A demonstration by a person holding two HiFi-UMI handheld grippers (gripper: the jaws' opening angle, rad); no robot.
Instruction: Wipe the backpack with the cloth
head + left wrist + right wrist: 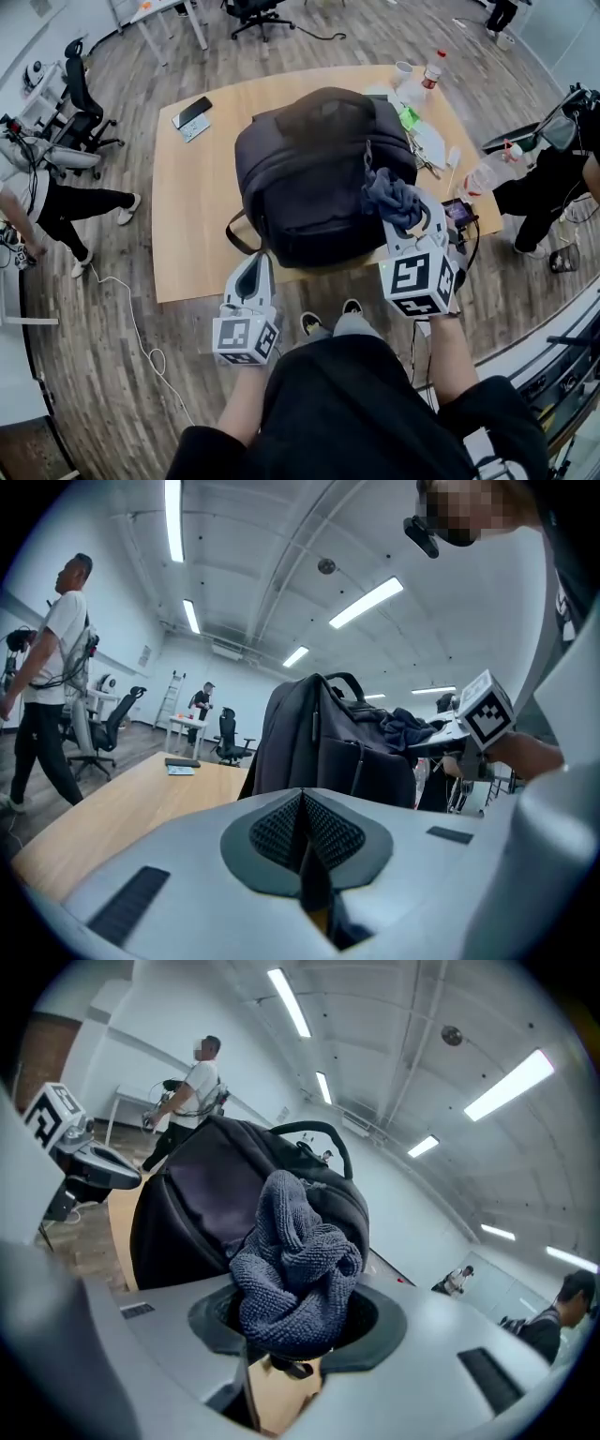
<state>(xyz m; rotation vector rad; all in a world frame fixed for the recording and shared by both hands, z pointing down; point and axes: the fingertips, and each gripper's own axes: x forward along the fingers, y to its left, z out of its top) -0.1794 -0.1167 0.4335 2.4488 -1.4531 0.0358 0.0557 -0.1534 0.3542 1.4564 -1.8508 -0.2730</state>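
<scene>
1. Nearest the camera, the person's dark top is filling the bottom of the head view, and both marker cubes are jutting out just beyond it.
2. Over on the left, the left gripper is hanging at the near edge of the wooden table. Its jaws are clenched flat together on nothing, and it is pointing toward the bag's near-left corner while standing apart from it.
3. On the right, the right gripper is grasping a bunched grey-blue cloth, and the wad is bulging out past the pads.
4. Mid-table, the black backpack is standing on end with its carry handle uppermost, so its long axis is running up and down.
5. The bag is lying just left of the right jaws and slightly farther off. The cloth is sitting at the bag's upper right side, possibly brushing the fabric already, though the steep angle is making contact hard to judge. The right hand is clearly the nearer one, so I am expecting the wipe to call for a leftward press across that dark panel.
6. No brand or lettering is showing legibly. The cubes are carrying only black-and-white square patterns, and the red-capped bottle and the phone at the far side are looking too small to read.
</scene>
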